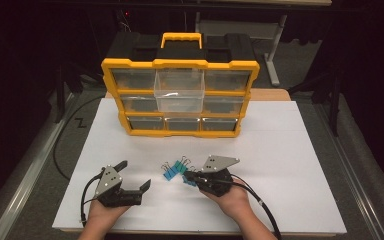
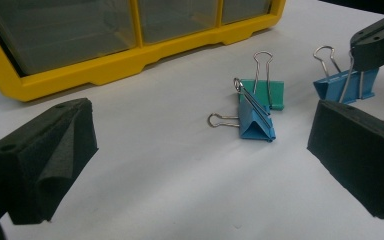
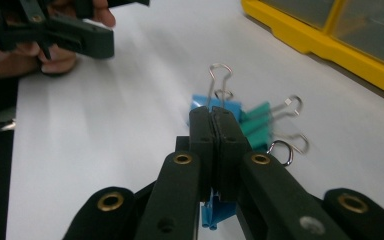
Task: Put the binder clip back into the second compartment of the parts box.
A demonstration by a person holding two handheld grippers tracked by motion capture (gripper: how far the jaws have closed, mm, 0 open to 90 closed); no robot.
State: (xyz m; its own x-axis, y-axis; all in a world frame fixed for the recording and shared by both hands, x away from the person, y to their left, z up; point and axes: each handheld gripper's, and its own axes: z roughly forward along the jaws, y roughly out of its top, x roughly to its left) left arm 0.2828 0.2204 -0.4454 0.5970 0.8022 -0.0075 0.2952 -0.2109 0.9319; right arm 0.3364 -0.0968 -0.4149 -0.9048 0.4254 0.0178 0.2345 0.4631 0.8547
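Observation:
Three binder clips are in the middle of the white table [image 1: 280, 150]. A blue clip [image 2: 255, 120] lies on its side, with a green clip [image 2: 262, 92] just behind it. My right gripper [image 1: 188, 177] is shut on a wire handle of a second blue clip [image 2: 344, 85], whose body hangs under the jaw tips. In the right gripper view the jaws of that gripper [image 3: 212, 117] are pressed together, and the green clip [image 3: 255, 125] sits just beyond them. My left gripper [image 1: 136, 174] is open to the left of the clips, its pads [image 2: 45, 160] wide apart and bare.
A yellow and black drawer organizer [image 1: 180, 132] stands at the back of the table. Its clear top-middle drawer [image 1: 178, 92] is pulled out. The table's front edge runs just below both hands. Dark floor and cables lie to the left.

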